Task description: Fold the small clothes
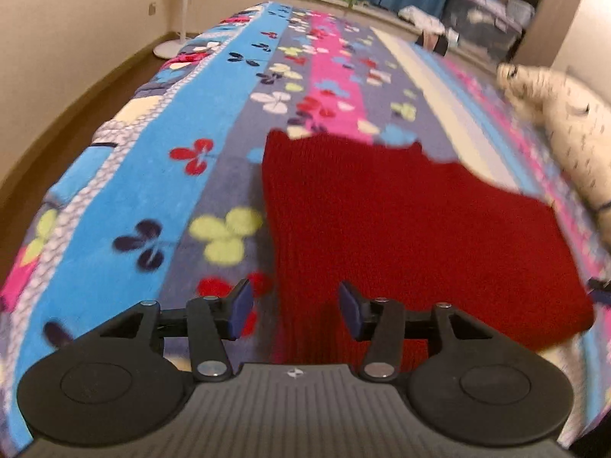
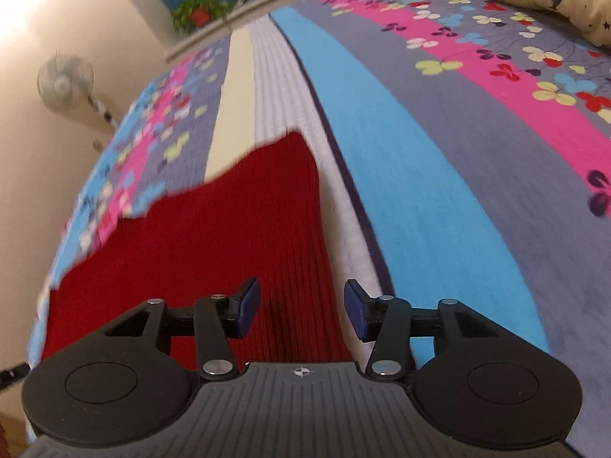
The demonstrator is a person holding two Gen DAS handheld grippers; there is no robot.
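Across the flowered bed [image 1: 160, 160] lies a soft, limp red knit [image 1: 401, 221]; left tool [image 1: 296, 311] and right tool [image 2: 301, 307] gape empty at its near corners, likely the best grips.

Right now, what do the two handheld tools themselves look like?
Both match: the left tool and right tool have matte black linkage arms with silver rivets, round black discs on both sides, dark blue fingertip pads, and a ribbed grey base with a small crosshair mark.

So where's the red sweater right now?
The red sweater lies flat on the flowered bedspread, just ahead of both open grippers, with a cream pillow beyond its right side.
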